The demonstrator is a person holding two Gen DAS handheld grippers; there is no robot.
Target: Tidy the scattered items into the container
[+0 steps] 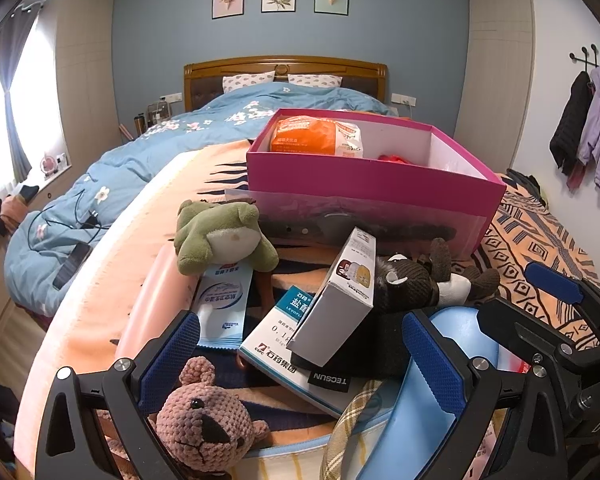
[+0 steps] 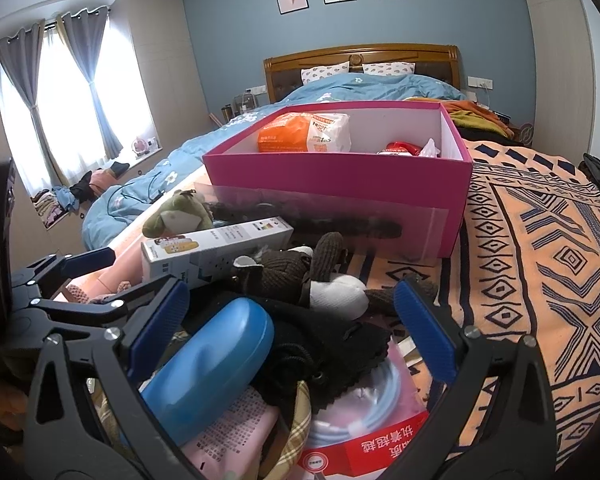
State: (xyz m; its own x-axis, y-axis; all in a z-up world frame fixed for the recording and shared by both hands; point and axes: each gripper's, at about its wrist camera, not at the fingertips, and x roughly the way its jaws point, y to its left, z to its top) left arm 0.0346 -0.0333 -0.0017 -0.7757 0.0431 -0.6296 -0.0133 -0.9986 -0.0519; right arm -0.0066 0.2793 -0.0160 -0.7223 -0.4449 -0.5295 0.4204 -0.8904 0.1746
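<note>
The pink box (image 1: 372,180) (image 2: 340,176) stands on the bed beyond the pile and holds an orange packet (image 1: 304,136) and a red item. My left gripper (image 1: 300,360) is open over a white medicine box (image 1: 276,344), a tilted grey box (image 1: 340,300) and a pink crochet bear (image 1: 204,428). My right gripper (image 2: 292,324) is open around a blue case (image 2: 208,360) and black cloth (image 2: 332,352). A brown plush (image 2: 292,272) lies just ahead of it. A green frog plush (image 1: 220,236) sits by the box's near left corner.
A clear plastic sheet (image 2: 340,208) leans on the box front. A red-and-white packet (image 2: 360,440) and a plaid strap lie under the right gripper. The patterned orange blanket (image 2: 540,260) spreads to the right. A blue duvet (image 1: 80,200) with a phone and cable lies left.
</note>
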